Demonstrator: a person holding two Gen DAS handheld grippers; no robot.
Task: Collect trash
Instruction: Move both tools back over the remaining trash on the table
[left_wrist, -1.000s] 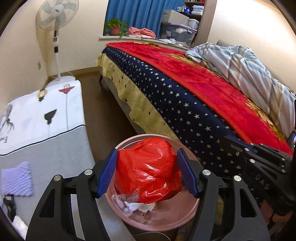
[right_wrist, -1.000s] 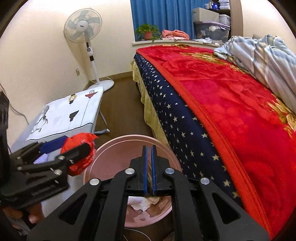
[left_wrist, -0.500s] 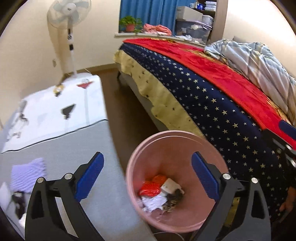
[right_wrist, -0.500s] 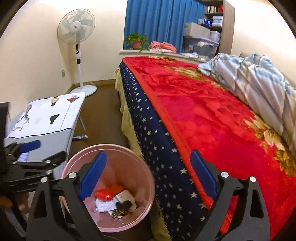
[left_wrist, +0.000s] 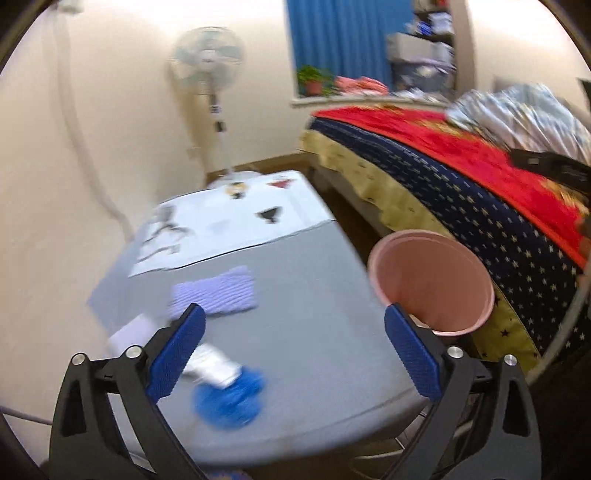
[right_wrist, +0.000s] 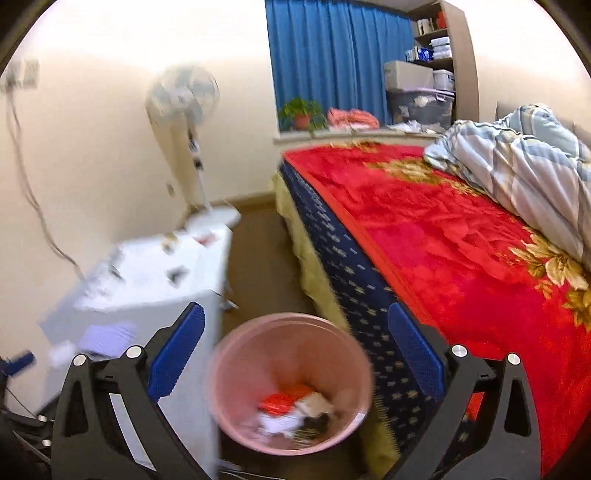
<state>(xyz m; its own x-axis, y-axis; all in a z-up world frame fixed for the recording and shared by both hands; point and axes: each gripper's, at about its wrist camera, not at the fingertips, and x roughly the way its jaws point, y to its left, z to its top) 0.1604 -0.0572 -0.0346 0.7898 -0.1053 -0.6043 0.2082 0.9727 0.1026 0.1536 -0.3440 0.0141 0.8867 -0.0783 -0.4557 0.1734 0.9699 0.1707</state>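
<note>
Standing upright, mouth up: pink bin, trash inside; both grippers opening, empty.

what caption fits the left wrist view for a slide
Open left gripper over a grey table with a blue crumpled item and a purple cloth, pink trash bin beside the bed.
</note>
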